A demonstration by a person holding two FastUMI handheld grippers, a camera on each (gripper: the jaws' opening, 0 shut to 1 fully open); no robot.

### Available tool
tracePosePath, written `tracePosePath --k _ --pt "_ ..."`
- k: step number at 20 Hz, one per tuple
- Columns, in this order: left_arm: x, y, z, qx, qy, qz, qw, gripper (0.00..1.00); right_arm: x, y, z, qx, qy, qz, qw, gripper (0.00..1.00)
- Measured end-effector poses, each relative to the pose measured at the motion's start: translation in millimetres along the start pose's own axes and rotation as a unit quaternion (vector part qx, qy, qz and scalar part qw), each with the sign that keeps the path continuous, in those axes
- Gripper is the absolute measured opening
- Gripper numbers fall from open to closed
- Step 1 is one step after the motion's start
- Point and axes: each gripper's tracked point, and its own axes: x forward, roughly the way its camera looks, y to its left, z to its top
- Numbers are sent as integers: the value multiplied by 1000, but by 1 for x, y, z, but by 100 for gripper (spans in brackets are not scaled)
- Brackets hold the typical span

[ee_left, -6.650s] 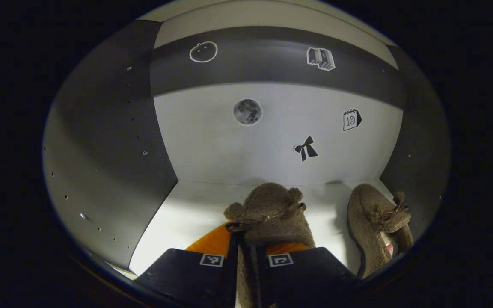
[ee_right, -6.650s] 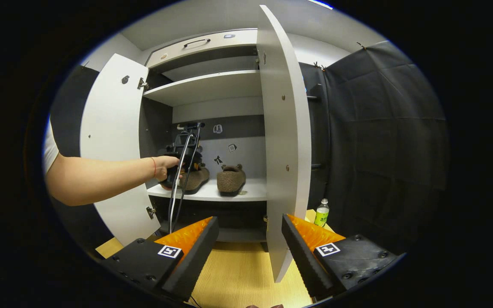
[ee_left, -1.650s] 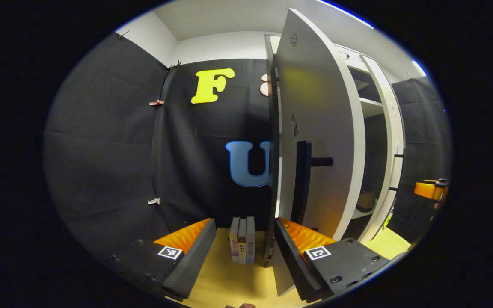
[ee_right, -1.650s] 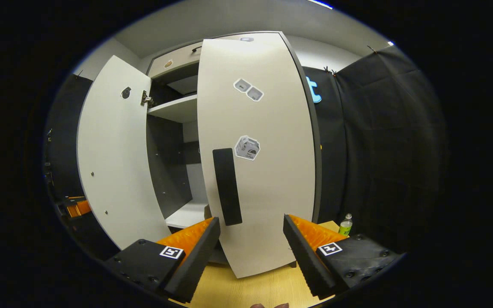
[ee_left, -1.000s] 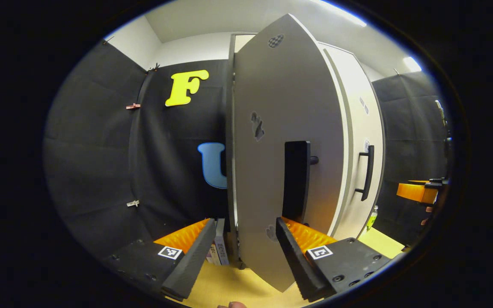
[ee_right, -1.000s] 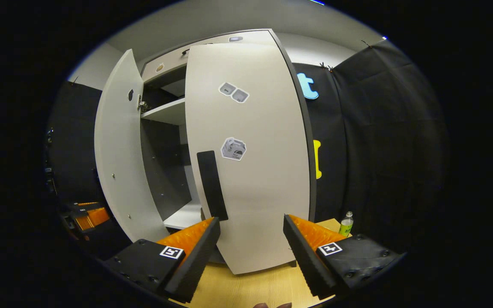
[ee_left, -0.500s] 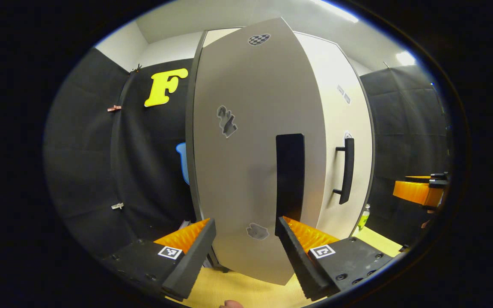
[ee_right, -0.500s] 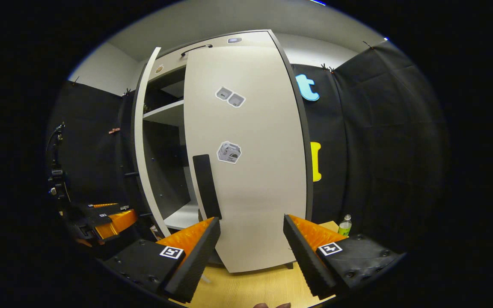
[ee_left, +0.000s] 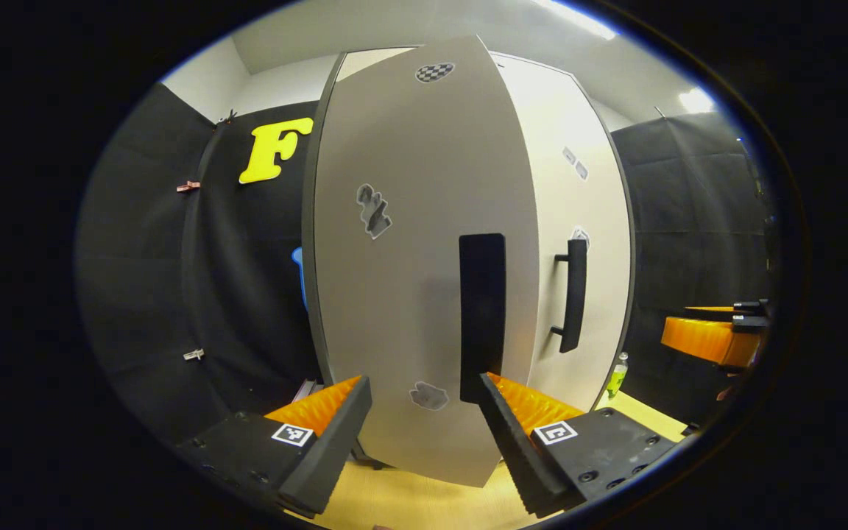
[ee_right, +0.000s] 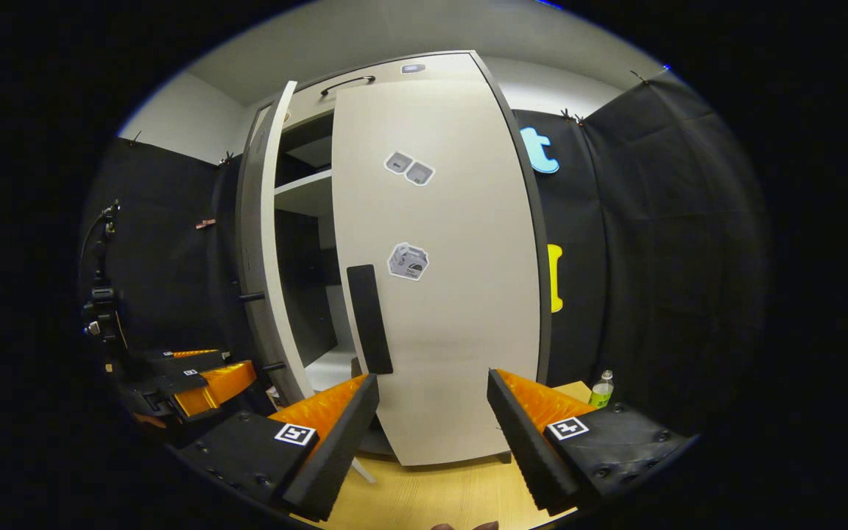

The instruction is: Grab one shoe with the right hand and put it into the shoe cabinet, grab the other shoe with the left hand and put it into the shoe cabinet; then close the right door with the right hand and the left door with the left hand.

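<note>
The left claw (ee_left: 420, 412) is spread wide and empty, its fingers straddling the face of the left door (ee_left: 409, 294), apparently pushing rather than gripping the black handle (ee_left: 481, 316). That door stands partly ajar in the right gripper view, leaving a gap onto the shelves. The right claw (ee_right: 431, 423) also gapes empty before the right door (ee_right: 453, 309), which looks shut. The shoes are hidden behind the doors, presumably inside the shoe cabinet (ee_right: 365, 73).
</note>
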Motion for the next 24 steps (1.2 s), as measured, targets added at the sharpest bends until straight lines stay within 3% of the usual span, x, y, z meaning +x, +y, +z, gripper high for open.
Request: tracePosePath --k 9,24 --pt "-23 16 4 -26 -12 37 999 92 -13 2 -3 -21 -2 -27 999 98" --pt "-38 3 9 -27 -15 25 999 94 -31 18 -1 -42 -13 -32 999 98"
